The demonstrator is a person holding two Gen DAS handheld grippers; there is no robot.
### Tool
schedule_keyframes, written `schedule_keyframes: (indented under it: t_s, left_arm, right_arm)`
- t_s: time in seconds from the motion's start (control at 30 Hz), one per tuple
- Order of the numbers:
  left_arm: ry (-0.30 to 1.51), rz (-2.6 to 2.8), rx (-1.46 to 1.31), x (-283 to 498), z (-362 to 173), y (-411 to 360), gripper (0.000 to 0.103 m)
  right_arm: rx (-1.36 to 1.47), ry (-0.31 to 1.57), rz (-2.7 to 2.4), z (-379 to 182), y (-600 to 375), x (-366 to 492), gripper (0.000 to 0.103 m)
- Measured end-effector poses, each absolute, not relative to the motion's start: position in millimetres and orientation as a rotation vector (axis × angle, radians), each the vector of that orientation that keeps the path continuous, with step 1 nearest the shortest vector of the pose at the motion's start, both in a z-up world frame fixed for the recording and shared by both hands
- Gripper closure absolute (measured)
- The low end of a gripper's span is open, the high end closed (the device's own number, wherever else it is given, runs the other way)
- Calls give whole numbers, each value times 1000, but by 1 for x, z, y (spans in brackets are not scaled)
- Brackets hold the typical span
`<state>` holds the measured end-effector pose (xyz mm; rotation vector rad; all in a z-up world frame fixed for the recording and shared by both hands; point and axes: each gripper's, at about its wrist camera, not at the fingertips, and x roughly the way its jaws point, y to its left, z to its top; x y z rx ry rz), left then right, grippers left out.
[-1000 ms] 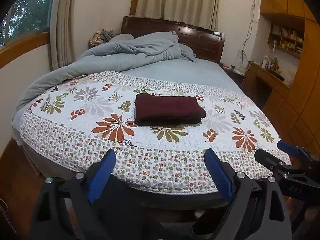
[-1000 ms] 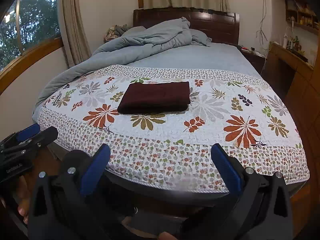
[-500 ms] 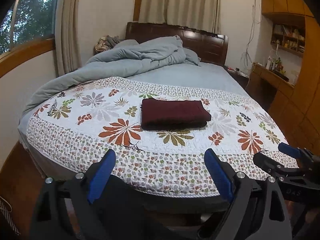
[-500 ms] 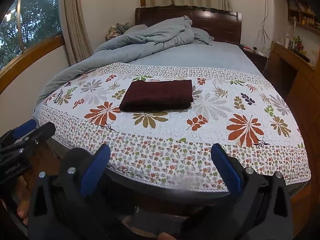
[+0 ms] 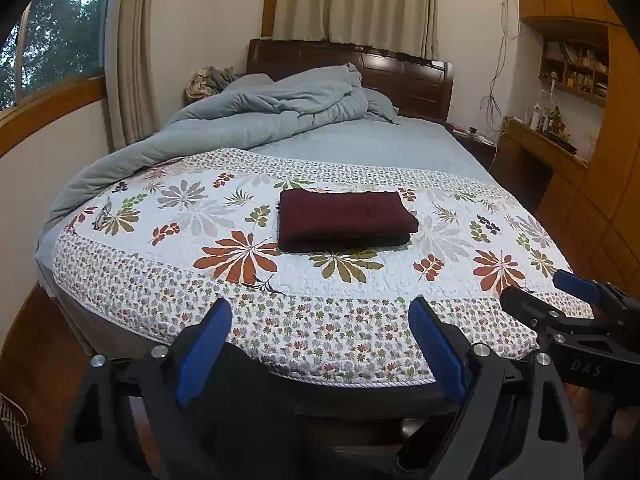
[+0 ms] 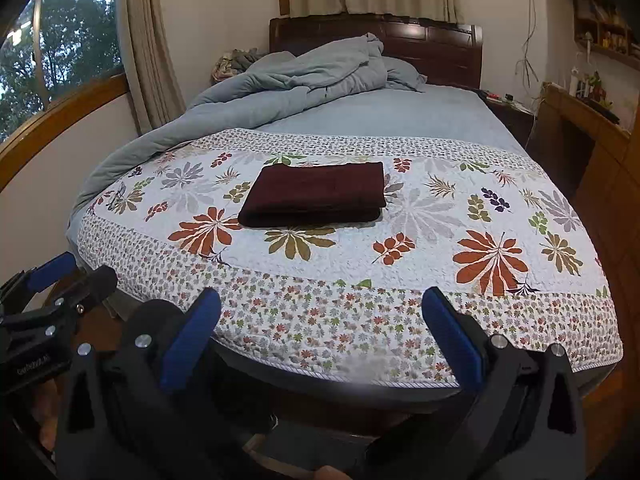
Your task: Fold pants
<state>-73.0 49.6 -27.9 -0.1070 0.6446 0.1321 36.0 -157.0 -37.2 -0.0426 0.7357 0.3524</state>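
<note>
Left wrist view shows the folded pants lying on the quilt, long axis left-right, far ahead of the left claw and right claw, both open and empty, neither clearly nearer

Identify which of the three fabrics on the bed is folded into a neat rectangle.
The dark maroon pants, a flat stacked rectangle on the floral quilt. The quilt is spread open, and the grey-blue comforter behind lies rumpled toward the headboard.
</note>
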Motion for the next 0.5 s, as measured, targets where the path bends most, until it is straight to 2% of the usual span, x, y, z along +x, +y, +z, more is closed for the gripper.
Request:
schedule_keyframes:
  t_s: [0.5]
  left_arm:
    - [660, 136, -120, -70, -32, 55, 13]
  right_arm:
    - [-57, 736, 345, -36, -155, 38, 3]
